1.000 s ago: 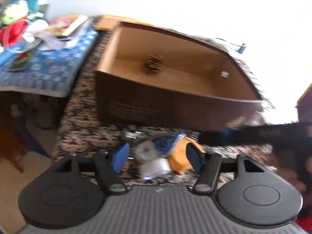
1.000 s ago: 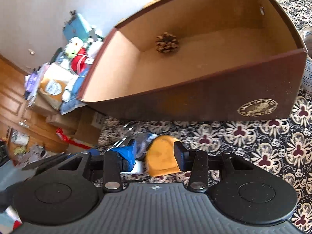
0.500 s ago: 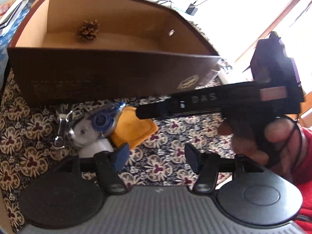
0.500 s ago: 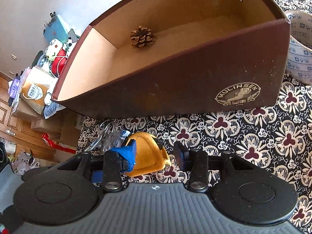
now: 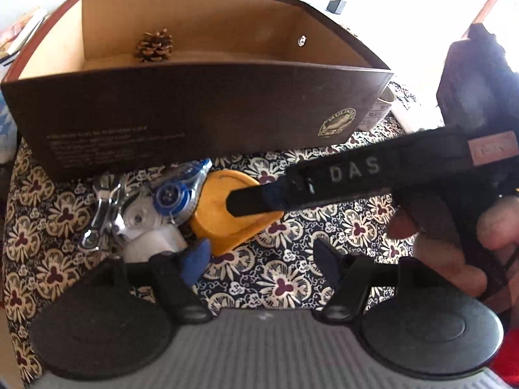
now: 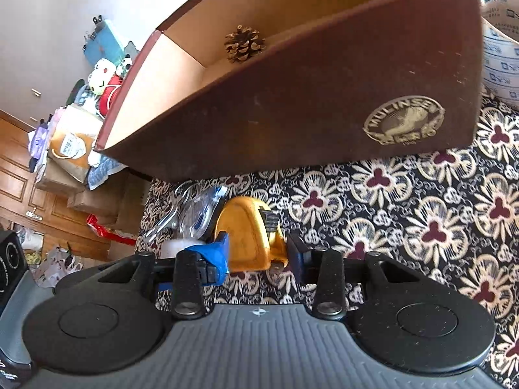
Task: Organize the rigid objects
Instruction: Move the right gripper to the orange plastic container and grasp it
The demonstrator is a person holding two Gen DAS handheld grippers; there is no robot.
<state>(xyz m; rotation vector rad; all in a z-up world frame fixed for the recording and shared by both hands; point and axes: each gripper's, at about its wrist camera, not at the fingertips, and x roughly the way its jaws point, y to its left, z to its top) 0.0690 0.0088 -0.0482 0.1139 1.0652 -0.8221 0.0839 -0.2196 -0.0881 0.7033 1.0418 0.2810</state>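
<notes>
Right gripper (image 6: 258, 256) has closed in around yellow tape measure (image 6: 249, 236)

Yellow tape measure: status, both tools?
Right tool straddling yellow tape measure, not clamped. Left tool open, empty. Box holds only pine cone. Clip and tape dispenser crowd its left.

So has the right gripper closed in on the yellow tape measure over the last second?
Yes. The right gripper has come forward toward the brown box, and its fingers now bracket the yellow tape measure, which sits on the patterned cloth.
</notes>
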